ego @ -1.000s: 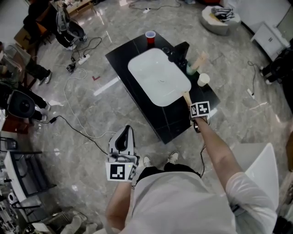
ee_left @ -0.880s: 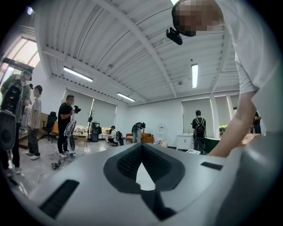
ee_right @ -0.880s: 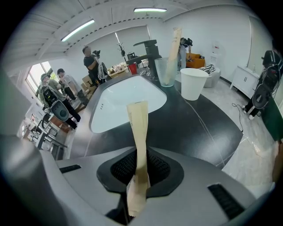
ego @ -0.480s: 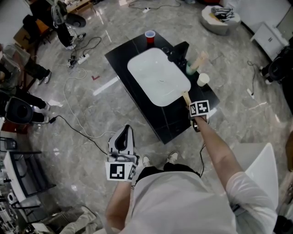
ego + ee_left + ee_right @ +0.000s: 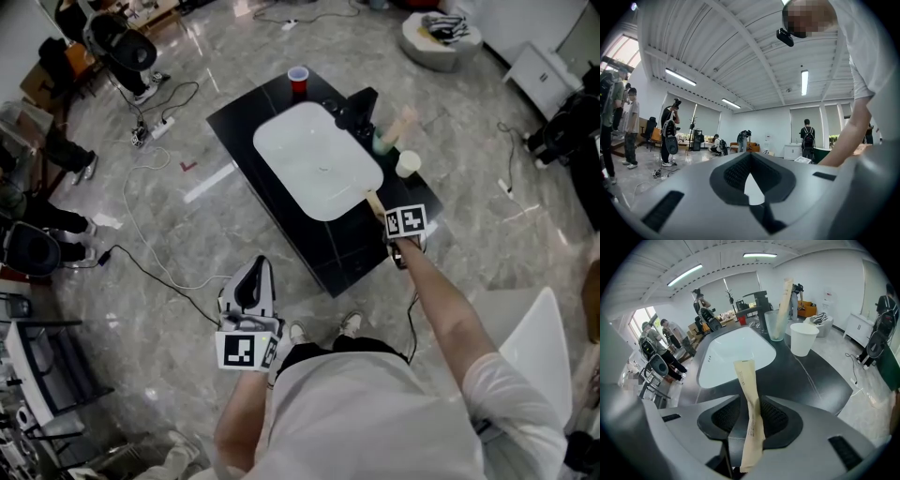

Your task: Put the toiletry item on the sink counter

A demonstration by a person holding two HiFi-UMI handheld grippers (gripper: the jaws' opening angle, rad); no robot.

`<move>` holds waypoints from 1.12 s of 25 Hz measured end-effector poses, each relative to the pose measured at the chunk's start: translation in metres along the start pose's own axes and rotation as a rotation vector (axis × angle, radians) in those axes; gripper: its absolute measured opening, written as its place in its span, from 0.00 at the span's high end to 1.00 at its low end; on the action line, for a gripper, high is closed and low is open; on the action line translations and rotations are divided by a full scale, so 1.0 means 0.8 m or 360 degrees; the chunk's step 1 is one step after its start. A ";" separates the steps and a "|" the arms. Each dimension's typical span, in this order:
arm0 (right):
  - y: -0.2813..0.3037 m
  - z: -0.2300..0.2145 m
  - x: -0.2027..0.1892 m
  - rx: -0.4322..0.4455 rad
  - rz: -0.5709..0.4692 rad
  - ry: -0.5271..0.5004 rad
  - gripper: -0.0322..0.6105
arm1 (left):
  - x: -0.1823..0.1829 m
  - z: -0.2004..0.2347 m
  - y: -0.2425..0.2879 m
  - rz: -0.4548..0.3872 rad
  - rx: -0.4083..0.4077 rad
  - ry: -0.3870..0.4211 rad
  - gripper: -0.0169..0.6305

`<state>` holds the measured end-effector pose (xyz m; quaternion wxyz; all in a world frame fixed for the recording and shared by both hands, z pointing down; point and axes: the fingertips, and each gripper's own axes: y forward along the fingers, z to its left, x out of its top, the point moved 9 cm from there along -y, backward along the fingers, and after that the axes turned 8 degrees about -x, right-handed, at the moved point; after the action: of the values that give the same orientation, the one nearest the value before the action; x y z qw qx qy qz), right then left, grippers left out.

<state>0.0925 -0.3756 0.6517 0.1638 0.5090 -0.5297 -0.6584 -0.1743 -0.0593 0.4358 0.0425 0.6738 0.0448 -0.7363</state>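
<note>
The right hand-held gripper (image 5: pixel 751 427), clamped on the toiletry item (image 5: pixel 746 380), is holding it above the table (image 5: pixel 811 376) for placement.

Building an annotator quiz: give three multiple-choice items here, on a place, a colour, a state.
1. Where does the small red cup stand?
A) on the black counter's far corner
B) inside the basin
C) on the floor
2. What colour is the oval sink basin?
A) black
B) white
C) red
3. What is the right gripper's state?
A) open, empty
B) shut on the tan paper-wrapped toiletry packet
C) shut on a cup
Answers: 1 A: it sits farthest from the person. 2 B: white against the dark top. 3 B: the packet stands clamped between its jaws.
</note>
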 end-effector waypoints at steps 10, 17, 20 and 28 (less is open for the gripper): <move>-0.029 0.006 0.008 -0.0014 -0.0126 0.0037 0.71 | 0.004 0.001 0.007 -0.0030 -0.0082 -0.0006 0.97; -0.050 0.010 0.004 -0.0050 -0.0222 0.0055 0.76 | 0.003 -0.001 0.003 -0.0040 -0.0129 -0.0012 0.97; -0.058 0.011 0.001 -0.0050 -0.0256 0.0080 0.79 | 0.001 -0.002 0.002 -0.0049 -0.0150 -0.0016 0.97; -0.089 0.031 0.005 -0.0028 -0.0394 0.0052 0.81 | -0.002 -0.009 0.007 -0.0052 -0.0219 -0.0036 0.97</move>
<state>0.0929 -0.3382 0.5864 0.0941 0.5797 -0.4543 -0.6698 -0.1667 -0.0642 0.4366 0.0772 0.6602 0.1059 -0.7396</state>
